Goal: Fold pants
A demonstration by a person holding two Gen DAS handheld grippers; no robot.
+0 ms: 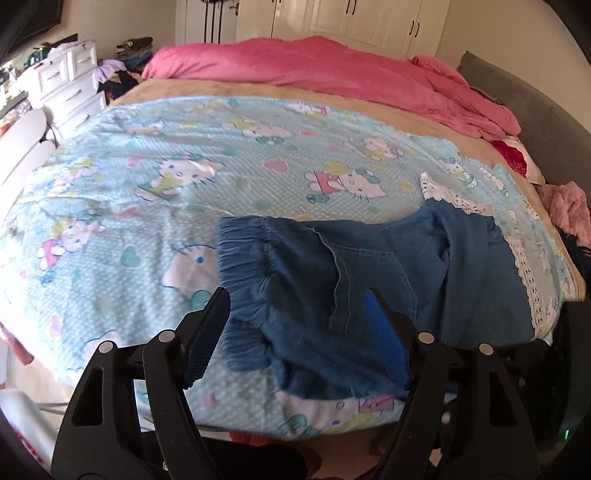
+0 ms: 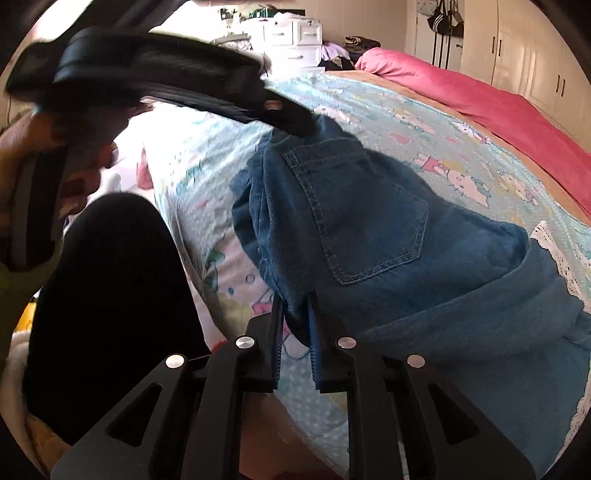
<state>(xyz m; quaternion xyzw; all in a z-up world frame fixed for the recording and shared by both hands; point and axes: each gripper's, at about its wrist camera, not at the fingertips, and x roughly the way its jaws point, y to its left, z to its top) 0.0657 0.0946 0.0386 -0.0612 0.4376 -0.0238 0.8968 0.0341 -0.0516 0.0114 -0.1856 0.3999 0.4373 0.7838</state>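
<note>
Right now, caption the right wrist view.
Right gripper fingers pinch blue denim pants edge on cartoon-print bedsheet.

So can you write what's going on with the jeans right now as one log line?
step: folding | jeans: bunched on bed sheet | left claw: open over waistband | right claw: pinching jeans edge

I am in a home bedroom. A wide bed [image 1: 388,96] fills most of what I see, spread with a pale blue cartoon-cat sheet [image 1: 184,155]. A rumpled pink duvet [image 1: 332,74] is heaped along the bed's far side. Beyond the bed stands a wall of cream wardrobe doors [image 1: 369,18] with dark handles. Off the bed's far left corner sits a white chest of drawers [image 1: 70,81], with loose clothes [image 1: 129,55] piled between it and the bed. A grey padded headboard [image 1: 517,96] runs along the bed's right side.
</note>
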